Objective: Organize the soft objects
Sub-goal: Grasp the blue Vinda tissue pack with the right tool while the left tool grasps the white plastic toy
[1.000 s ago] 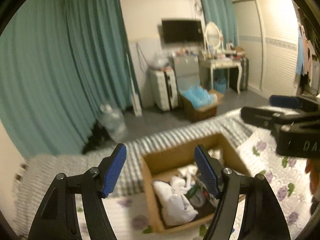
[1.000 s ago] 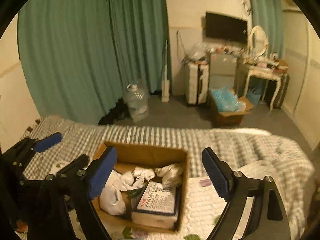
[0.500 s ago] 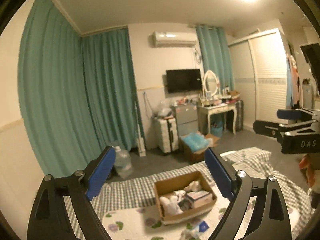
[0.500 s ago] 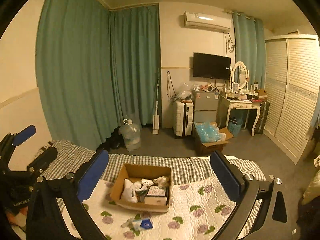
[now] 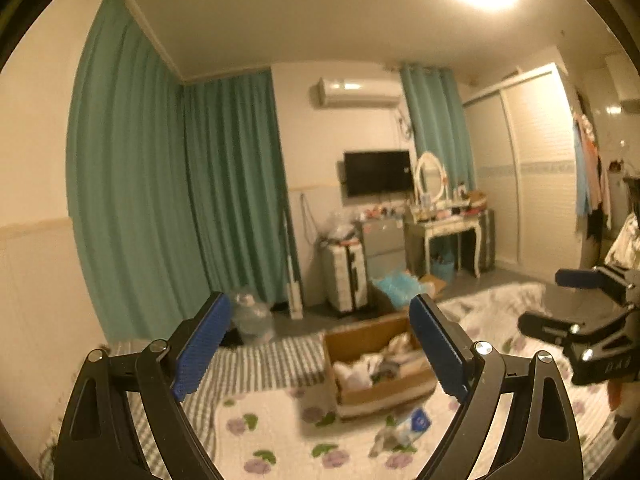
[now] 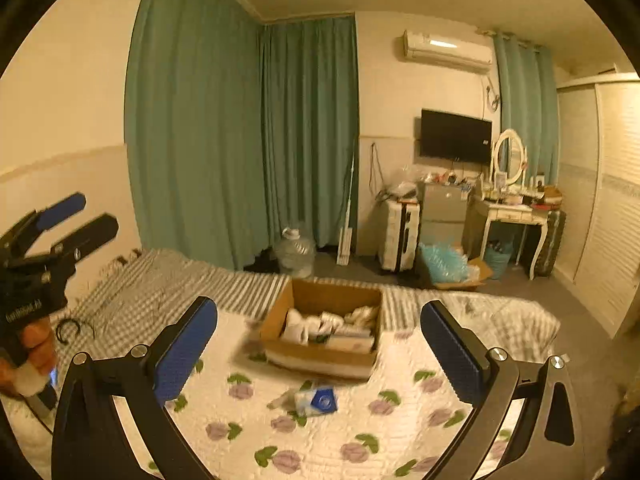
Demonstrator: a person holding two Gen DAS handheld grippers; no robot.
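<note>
Bedroom, warm ceiling light, teal curtains [image 6: 240, 140] along two walls. Far wall: air conditioner [image 6: 446, 51], television [image 6: 456, 134], white dressing desk [image 6: 514, 214] with oval mirror, white suitcase [image 6: 398, 236], a floor-standing carton of blue material [image 6: 444, 266]. Water jug [image 6: 294, 252] on the floor by the curtains.

Bed [image 6: 360, 420]: floral quilted cover on the near part, grey checked blanket [image 6: 160, 284] across the far edge.

Cardboard box [image 6: 320, 354]: open-topped, on the bed near its far edge, where quilt meets blanket. Contents: white soft items [image 6: 298, 326] heaped at one end, further pale cloth and a flat white package beside them; individual pieces too blurred to name.

Small blue-and-white packet [image 6: 318, 399]: lying loose on the quilt, just in front of the box, apart from it.

Left hand-held gripper [image 5: 318, 350]: blue-padded fingers spread wide, nothing between them, held above the bed and pointed toward the box. Visible in the right wrist view at the left edge, gripped by a hand [image 6: 32, 354].

Right hand-held gripper [image 6: 318, 350]: blue-padded fingers spread wide, nothing between them, above the near part of the bed, box and packet framed between the fingers. Visible in the left wrist view at the right edge.
</note>
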